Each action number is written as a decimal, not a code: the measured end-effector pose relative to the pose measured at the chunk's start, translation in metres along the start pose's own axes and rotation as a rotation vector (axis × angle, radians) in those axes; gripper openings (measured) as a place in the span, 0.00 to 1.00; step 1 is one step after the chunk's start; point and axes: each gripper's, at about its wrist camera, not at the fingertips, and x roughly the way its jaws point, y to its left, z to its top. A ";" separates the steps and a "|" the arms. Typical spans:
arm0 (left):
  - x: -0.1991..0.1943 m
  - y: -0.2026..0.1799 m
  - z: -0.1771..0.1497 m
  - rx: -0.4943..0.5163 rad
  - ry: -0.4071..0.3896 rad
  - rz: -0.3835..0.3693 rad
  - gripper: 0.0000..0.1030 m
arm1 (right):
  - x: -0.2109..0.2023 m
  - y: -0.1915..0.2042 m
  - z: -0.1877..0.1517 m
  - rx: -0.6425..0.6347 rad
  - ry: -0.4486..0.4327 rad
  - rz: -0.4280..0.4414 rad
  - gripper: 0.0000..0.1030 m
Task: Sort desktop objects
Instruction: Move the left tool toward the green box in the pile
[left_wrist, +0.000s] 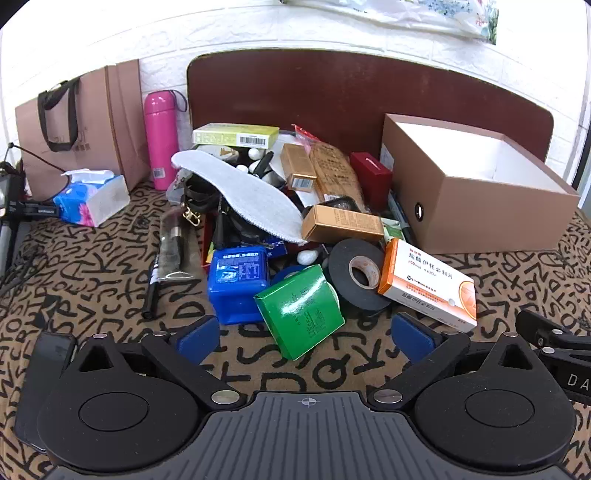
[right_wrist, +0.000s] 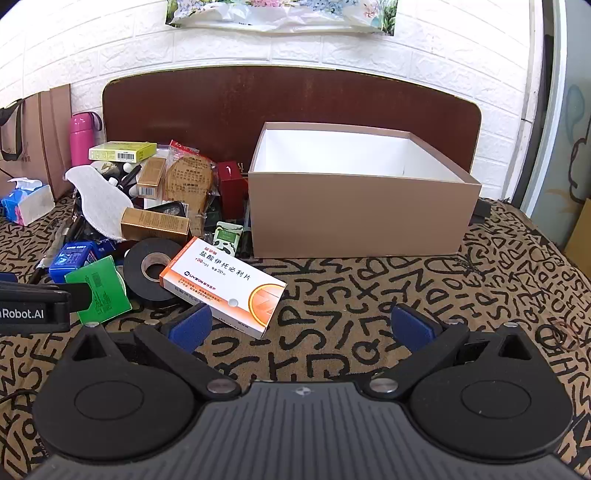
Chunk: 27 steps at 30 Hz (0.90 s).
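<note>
Hovering released: left hand-held gripper (left_wrist: 303, 332) just before green box (left_wrist: 300, 311); right hand-held gripper (right_wrist: 301, 326) empty beside orange medicine box (right_wrist: 225, 286), near side of open cardboard box (right_wrist: 360, 216).

glossy green carton (left_wrist: 300, 311), matt black tape roll (left_wrist: 357, 274), woven patterned cloth (right_wrist: 406, 295), matt brown cardboard box (right_wrist: 362, 214)

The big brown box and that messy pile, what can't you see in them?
- Brown box floor: both views, front wall hides it.
- Blue tape: left wrist view, green box covers most.
- Pile's bottom: white insole lies over it.
- Orange medicine box small print: too tiny.
</note>
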 end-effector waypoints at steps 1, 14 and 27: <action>0.000 0.000 0.000 -0.002 0.000 -0.002 0.99 | 0.000 0.000 0.000 0.001 0.002 -0.001 1.00; 0.007 0.006 -0.001 -0.036 0.032 0.002 1.00 | 0.005 0.001 -0.001 0.007 0.019 -0.002 1.00; 0.013 -0.001 -0.001 0.009 0.047 0.028 1.00 | 0.012 0.003 -0.001 0.006 0.037 -0.004 1.00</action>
